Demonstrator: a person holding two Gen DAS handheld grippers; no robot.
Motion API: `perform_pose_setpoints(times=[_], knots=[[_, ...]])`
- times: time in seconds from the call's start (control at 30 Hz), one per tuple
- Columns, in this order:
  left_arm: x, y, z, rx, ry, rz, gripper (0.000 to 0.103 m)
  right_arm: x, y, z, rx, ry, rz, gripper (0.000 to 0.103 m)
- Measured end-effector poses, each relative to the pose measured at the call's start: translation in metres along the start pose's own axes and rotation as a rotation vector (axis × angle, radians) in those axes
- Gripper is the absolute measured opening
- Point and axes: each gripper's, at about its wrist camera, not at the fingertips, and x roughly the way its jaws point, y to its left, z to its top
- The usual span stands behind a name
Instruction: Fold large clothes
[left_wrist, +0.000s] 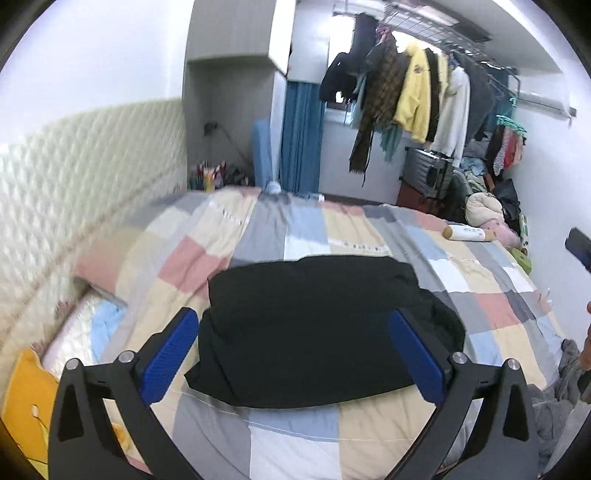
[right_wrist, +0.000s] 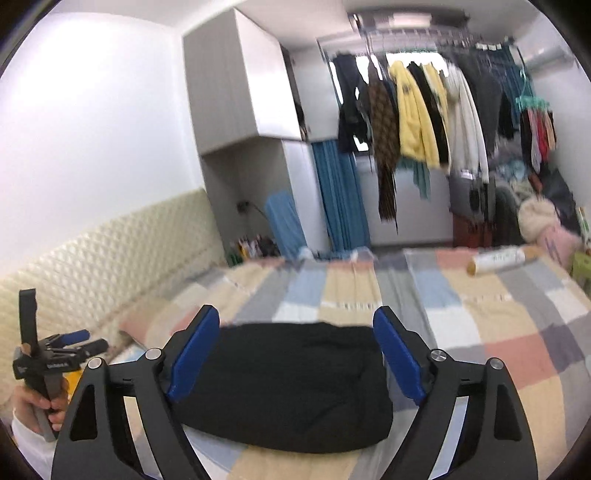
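Note:
A black garment (left_wrist: 314, 328) lies folded into a thick rectangle on the patchwork quilt (left_wrist: 295, 229). It also shows in the right wrist view (right_wrist: 291, 384). My left gripper (left_wrist: 295, 317) is open and empty, held above the garment's near side. My right gripper (right_wrist: 295, 321) is open and empty, held above the garment. In the right wrist view the left gripper (right_wrist: 79, 341) shows at the far left in a hand, away from the garment.
The quilt (right_wrist: 480, 317) covers the bed. A padded headboard (left_wrist: 74, 177) runs along the left. A paper roll (left_wrist: 467, 233) lies at the quilt's far right. Hanging clothes (left_wrist: 417, 92), a suitcase (left_wrist: 424, 173) and piled items stand beyond the bed. A grey cloth (left_wrist: 554, 398) lies at the near right.

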Motion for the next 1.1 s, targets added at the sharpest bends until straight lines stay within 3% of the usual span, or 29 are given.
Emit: perform_pose_setpoints(times=[0.2, 0.3, 0.67, 0.9, 1.03, 1.1], knots=[[-0.044, -0.022, -0.002, 0.037, -0.074, 0.007, 0.102, -0.037, 0.020, -0.003, -0.031, -0.074, 0.033, 0.103], [-0.062, -0.038, -0.011, 0.087, -0.118, 0.000, 0.103, -0.051, 0.034, -0.015, -0.055, -0.102, 0.053, 0.103], [-0.101, -0.065, -0.042, 0.064, -0.177, -0.069, 0.103, -0.073, 0.069, -0.060, -0.079, -0.101, 0.105, 0.103], [-0.099, -0.069, -0.066, 0.028, -0.141, -0.080, 0.103, -0.069, 0.074, -0.091, -0.061, -0.042, 0.092, 0.103], [-0.095, -0.059, -0.077, -0.032, -0.115, -0.153, 0.103, -0.065, 0.071, -0.107, -0.045, -0.013, 0.082, 0.103], [-0.095, -0.057, -0.082, -0.038, -0.119, -0.141, 0.103, -0.062, 0.070, -0.115, -0.043, 0.006, 0.071, 0.103]])
